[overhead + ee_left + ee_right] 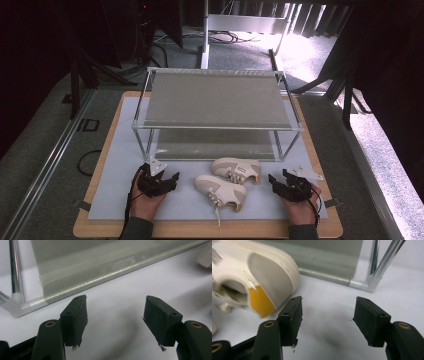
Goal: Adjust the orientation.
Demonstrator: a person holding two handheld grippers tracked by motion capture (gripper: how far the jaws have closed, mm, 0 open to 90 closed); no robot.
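Two white sneakers with tan heel tabs lie on the white mat in front of a rack. The far sneaker [236, 169] points left, and the near sneaker [220, 191] lies slightly left of it with a lace trailing toward the front edge. My left gripper [167, 176] rests on the mat left of the shoes, jaws open and nothing between them [116, 300]. My right gripper [278, 176] sits just right of the far sneaker's heel, open and empty [328, 300]. That heel [269, 275] lies close beside its left jaw, apart from it.
A two-tier metal rack [215, 127] with grey shelves stands across the middle of the mat; its lower shelf edge [100, 270] and a corner post [374, 265] are close ahead of the grippers. The wooden table edge [200, 230] runs along the front.
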